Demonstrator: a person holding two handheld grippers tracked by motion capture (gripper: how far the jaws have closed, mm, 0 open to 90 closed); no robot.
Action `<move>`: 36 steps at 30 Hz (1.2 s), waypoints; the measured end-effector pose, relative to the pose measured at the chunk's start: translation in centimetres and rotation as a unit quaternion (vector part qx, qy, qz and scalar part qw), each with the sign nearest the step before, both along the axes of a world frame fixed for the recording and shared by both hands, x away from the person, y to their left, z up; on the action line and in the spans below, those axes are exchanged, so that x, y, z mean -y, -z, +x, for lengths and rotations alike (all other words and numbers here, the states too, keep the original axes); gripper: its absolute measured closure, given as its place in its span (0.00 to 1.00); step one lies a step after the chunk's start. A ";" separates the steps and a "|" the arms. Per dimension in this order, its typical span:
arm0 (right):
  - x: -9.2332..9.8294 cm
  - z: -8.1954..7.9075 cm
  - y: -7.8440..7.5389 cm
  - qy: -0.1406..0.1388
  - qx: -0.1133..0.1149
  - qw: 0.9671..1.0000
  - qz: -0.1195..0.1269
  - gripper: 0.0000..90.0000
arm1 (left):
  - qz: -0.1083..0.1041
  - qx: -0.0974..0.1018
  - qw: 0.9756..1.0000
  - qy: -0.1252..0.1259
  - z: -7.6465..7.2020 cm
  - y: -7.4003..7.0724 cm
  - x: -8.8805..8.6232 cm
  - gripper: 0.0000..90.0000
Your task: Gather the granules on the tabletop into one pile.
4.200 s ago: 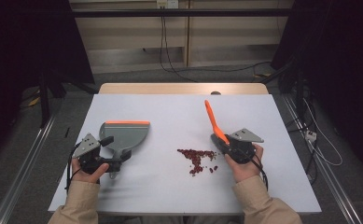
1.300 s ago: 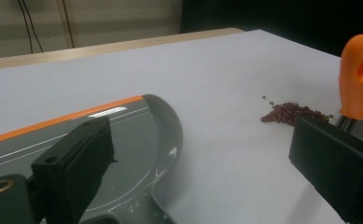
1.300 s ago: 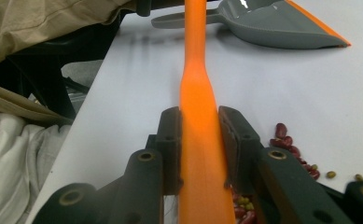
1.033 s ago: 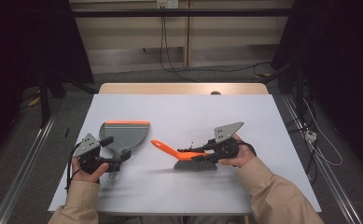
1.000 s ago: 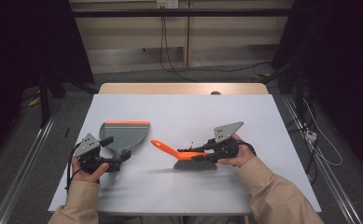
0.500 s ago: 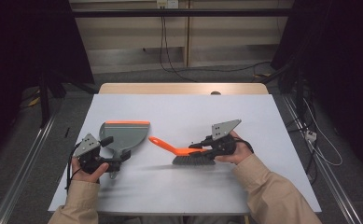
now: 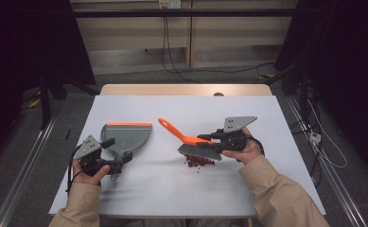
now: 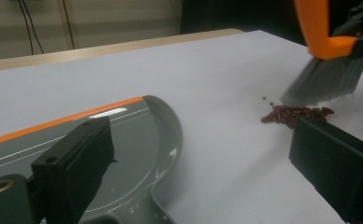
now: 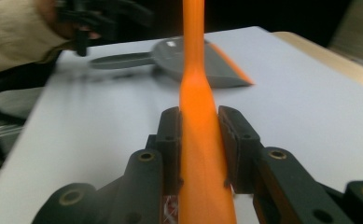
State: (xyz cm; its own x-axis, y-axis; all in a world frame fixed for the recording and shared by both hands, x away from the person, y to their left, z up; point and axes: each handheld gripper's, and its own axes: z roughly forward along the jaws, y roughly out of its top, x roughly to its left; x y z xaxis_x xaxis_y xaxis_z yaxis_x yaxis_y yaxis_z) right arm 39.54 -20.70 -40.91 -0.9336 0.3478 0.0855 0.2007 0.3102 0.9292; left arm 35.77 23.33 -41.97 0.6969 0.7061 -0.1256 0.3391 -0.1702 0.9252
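One white table (image 7: 267,189) carries everything, and the high view takes in all of it with the person's two sleeved forearms coming in from below. On its left half lies one grey dustpan (image 7: 127,135) with an orange lip, flat on the table, its handle towards the person. The left gripper view adds the pan's shiny curved wall up close, which the high view flattens.

One brush (image 7: 193,142) with an orange handle and grey bristles stands right of the pan and well apart from it, the handle slanting up towards the far left. The right gripper (image 7: 210,139) is clenched on that handle. The right gripper view shows both black jaws pressed against the orange sides, a detail too small to read from above.

The left gripper (image 7: 117,151) sits at the dustpan's handle. In its own view the jaws stand wide apart with the handle end between them at the bottom edge. They seem not to press on it, though that part is cropped.

There are two grippers in all, one to each hand.

One small heap of dark red beans (image 7: 198,162) lies on the table just under the bristles, on the person's side. The left gripper view shows two or three stray bits just beside the heap, with the bristle tips at or just above the table behind it.
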 end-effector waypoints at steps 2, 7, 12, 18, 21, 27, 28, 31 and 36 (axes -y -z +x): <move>0.4 0.0 0.1 0.037 0.002 0.999 0.000 0.80 | 0.000 -0.001 1.000 0.000 0.0 0.0 0.0 0.07; 1.2 -0.1 0.4 0.115 0.016 0.993 -0.003 0.80 | 0.000 0.000 1.000 0.001 0.0 0.0 0.0 0.07; 1.5 0.0 1.3 0.151 0.029 0.988 -0.017 0.80 | 0.001 -0.001 1.000 0.002 0.0 0.1 0.1 0.07; 0.4 1.6 2.6 0.129 0.053 0.989 -0.057 0.80 | 0.000 -0.001 1.000 0.002 0.1 0.1 0.1 0.07; 0.0 2.1 3.1 0.111 0.057 0.991 -0.057 0.80 | -0.001 -0.002 1.000 0.000 0.1 0.1 0.0 0.07; -0.5 1.0 2.9 0.066 0.053 0.995 -0.056 0.80 | 0.003 -0.003 1.000 0.001 0.1 0.1 0.0 0.07; -0.6 0.7 2.8 0.062 0.055 0.995 -0.057 0.80 | 0.003 -0.003 1.000 0.002 0.1 0.1 0.0 0.07; -0.9 0.1 2.7 0.059 0.059 0.995 -0.058 0.80 | 0.002 -0.002 1.000 0.002 0.1 0.1 0.1 0.07; -0.2 -0.3 1.9 0.100 0.053 0.993 -0.024 0.79 | -0.002 -0.002 1.000 0.000 0.1 0.1 0.0 0.07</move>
State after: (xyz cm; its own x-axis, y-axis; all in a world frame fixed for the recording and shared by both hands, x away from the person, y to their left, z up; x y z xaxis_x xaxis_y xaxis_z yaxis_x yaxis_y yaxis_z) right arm 39.24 -20.46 -42.80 -0.8484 0.5284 -0.0307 0.1646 0.3185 0.9335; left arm 35.83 23.29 -42.05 0.6970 0.7050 -0.1310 0.3428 -0.1670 0.9245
